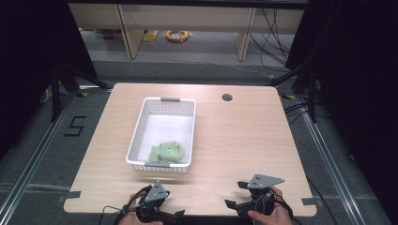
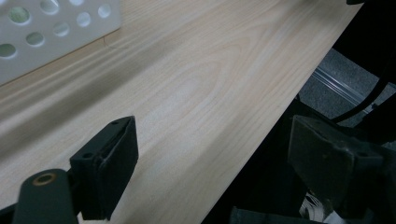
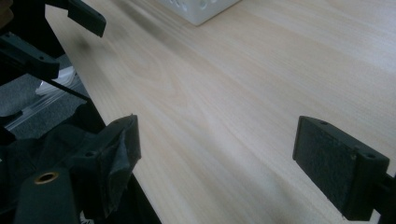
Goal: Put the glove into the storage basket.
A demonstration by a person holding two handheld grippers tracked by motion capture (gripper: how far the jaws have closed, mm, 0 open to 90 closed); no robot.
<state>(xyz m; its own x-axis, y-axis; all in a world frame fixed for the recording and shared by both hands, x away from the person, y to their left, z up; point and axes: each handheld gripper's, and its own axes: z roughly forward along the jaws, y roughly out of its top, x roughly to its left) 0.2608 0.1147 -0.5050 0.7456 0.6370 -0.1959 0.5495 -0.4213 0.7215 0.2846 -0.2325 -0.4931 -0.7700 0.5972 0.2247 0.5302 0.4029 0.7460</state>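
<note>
A light wooden table (image 1: 244, 136) is seen from above, with a white perforated basket (image 1: 141, 123) set on its left half, running from the middle of the table toward the near edge. A green cloth item (image 1: 168, 151) is seen lying inside the basket, at its near end and slightly toward the right wall; a small pale blue patch is visible on its top. A round dark hole (image 1: 227, 97) is seen in the tabletop at the far side, right of the basket.

The left gripper (image 1: 165, 214) is held at the near edge of the table, just in front of the basket's near wall but apart from it. In the left gripper view its jaws are spread wide, with nothing between them; one jaw is over the wood and the other is past the table edge, and a corner of the basket (image 2: 51, 32) is seen at the upper left.

The right gripper (image 1: 236, 194) is held at the near edge on the right side, well apart from the basket. In the right gripper view its jaws are likewise spread wide over bare wood, nothing being held, and the basket's corner (image 3: 198, 9) is seen at the far top.
</note>
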